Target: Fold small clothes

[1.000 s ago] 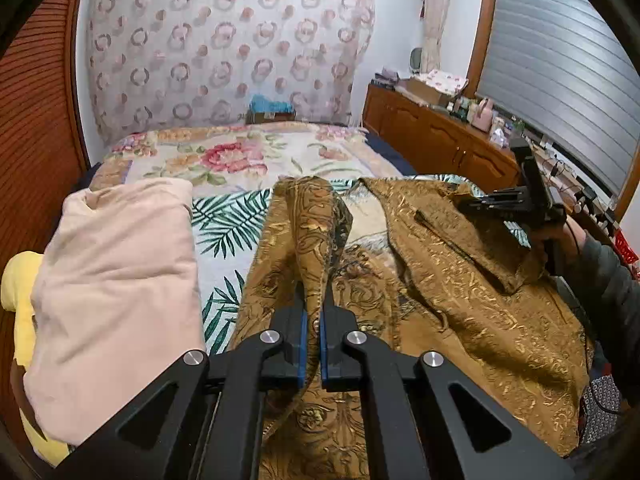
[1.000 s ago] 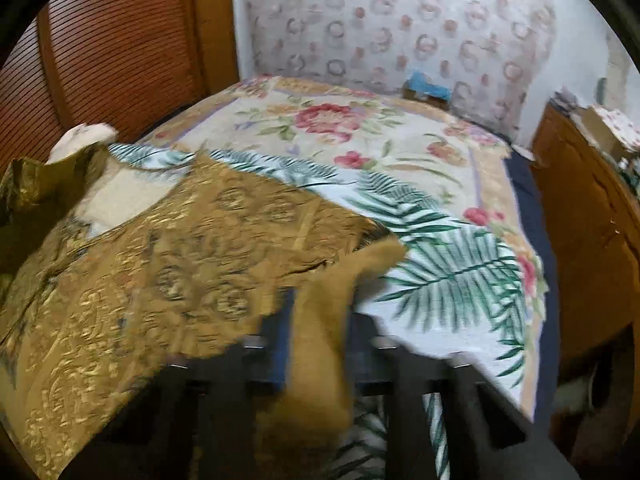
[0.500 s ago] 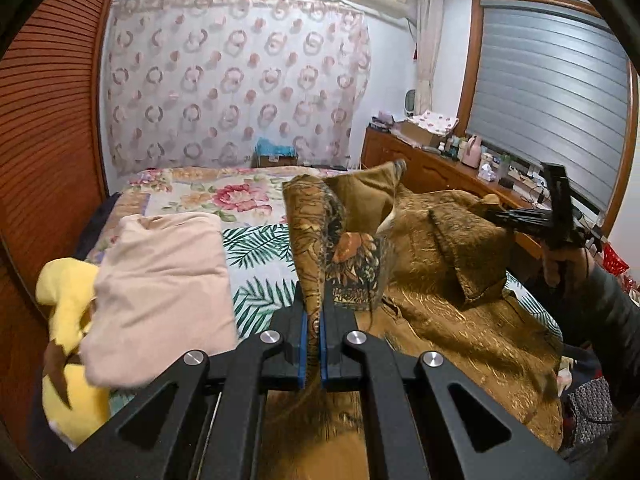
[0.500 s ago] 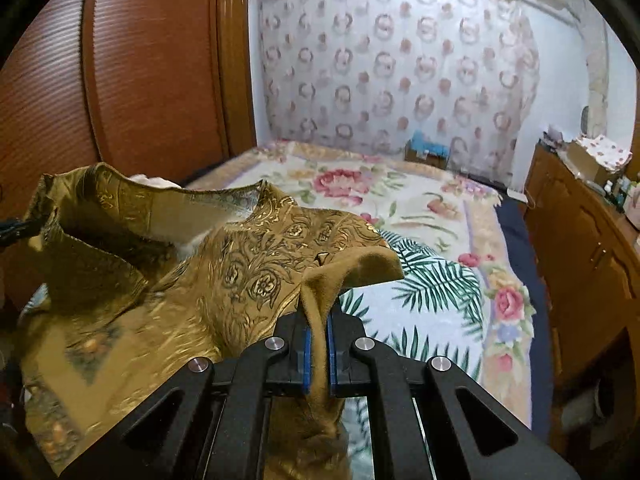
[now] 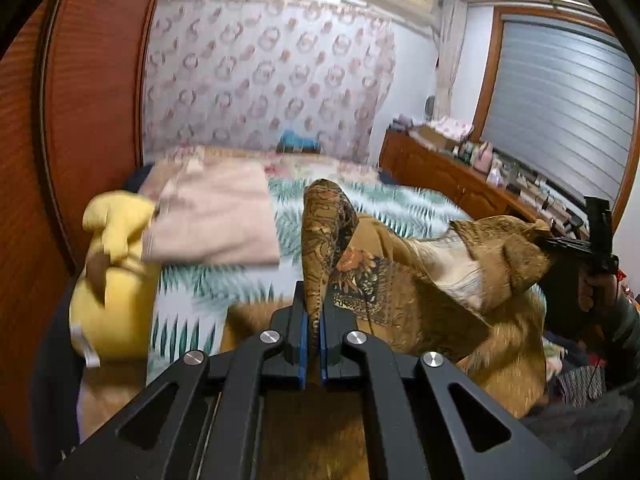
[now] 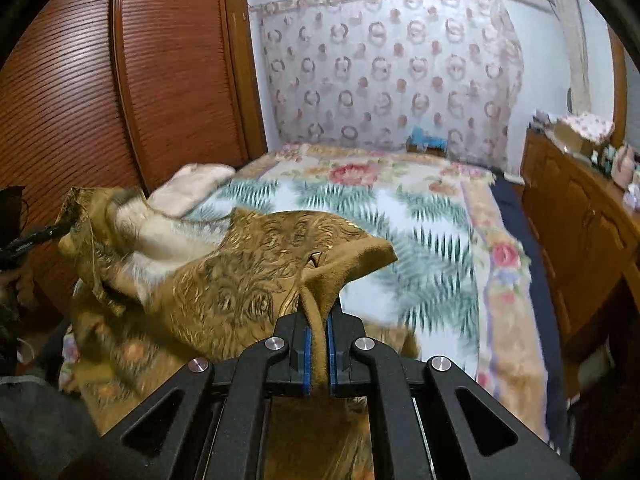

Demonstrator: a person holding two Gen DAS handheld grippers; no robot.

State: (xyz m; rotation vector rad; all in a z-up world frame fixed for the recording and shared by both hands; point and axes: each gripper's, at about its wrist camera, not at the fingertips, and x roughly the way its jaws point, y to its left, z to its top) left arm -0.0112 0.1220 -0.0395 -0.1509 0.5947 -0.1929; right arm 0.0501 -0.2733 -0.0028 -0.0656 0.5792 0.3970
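Note:
A gold-brown brocade garment (image 5: pixel 404 292) with a pale furry lining hangs between my two grippers, lifted above the bed. My left gripper (image 5: pixel 314 320) is shut on one bunched edge of it. My right gripper (image 6: pixel 318 332) is shut on another edge of the garment (image 6: pixel 248 276). The right gripper also shows at the right edge of the left wrist view (image 5: pixel 576 248), and the left gripper at the left edge of the right wrist view (image 6: pixel 36 236). The lower part of the garment drapes down below both grippers.
The bed (image 6: pixel 436 216) has a floral and palm-leaf cover. A folded pink cloth (image 5: pixel 216 216) lies on its left side over a yellow plush toy (image 5: pixel 112 280). A wooden wardrobe (image 6: pixel 80 112) stands left, a cluttered wooden dresser (image 5: pixel 460 176) right.
Both grippers have lifted the garment off the bed and pulled back toward the near edge. The garment now hangs stretched between them instead of lying spread.

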